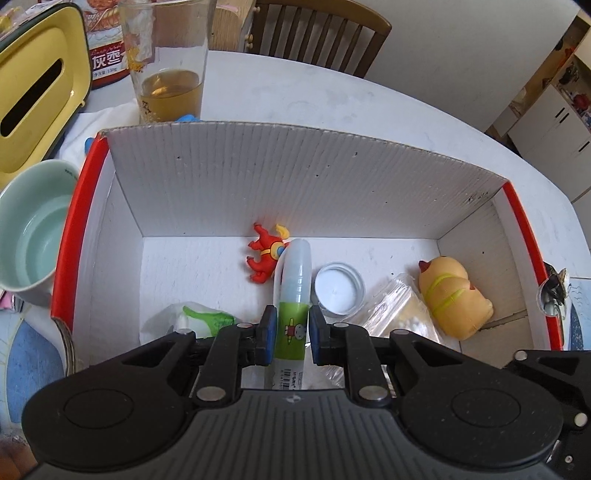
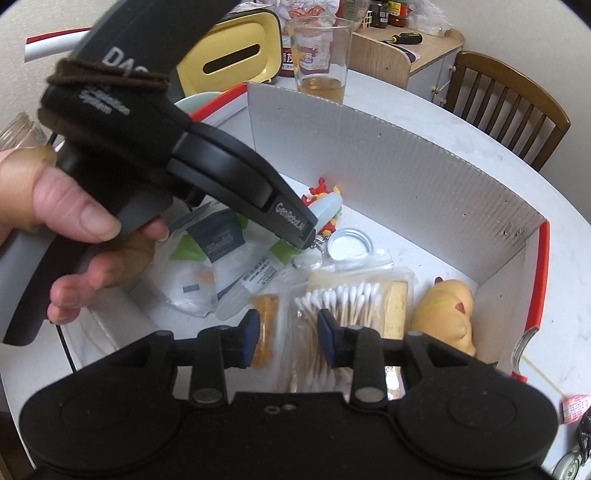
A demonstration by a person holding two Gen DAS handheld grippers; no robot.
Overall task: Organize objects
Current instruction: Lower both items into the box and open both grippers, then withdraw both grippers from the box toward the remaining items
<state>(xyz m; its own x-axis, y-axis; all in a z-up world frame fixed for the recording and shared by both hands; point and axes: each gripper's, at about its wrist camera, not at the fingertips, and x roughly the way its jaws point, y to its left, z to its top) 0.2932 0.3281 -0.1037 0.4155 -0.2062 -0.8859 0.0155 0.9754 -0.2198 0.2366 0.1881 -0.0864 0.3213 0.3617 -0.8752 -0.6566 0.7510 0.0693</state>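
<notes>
A white tabletop (image 1: 388, 99) carries an open white cardboard box (image 1: 295, 177) with red edges. Inside the box lie a yellow duck-like toy (image 1: 456, 295), a clear bag of cotton swabs (image 2: 343, 295), crumpled white packets (image 2: 199, 273), a round lid (image 1: 340, 290) and a small red figure (image 1: 264, 258) near the back wall. The left claw (image 1: 290, 332) is clamped on a glue stick (image 1: 293, 295) with a green label, held low inside the box with its pale cap between the red figure and the lid. The right claw (image 2: 287, 338) stands slightly apart just above the bag of cotton swabs, its pads not pressing on anything. Only the right wrist view shows the person's hand (image 2: 77, 229) on the left claw's handle, which hides part of the box's left side, and an amber piece (image 2: 265, 317) beside the swabs. Behind the box stand a yellow tissue box (image 1: 40, 88), a pale green cup (image 1: 33, 236), a glass of amber liquid (image 1: 170, 62) and a wooden chair (image 1: 317, 29).
</notes>
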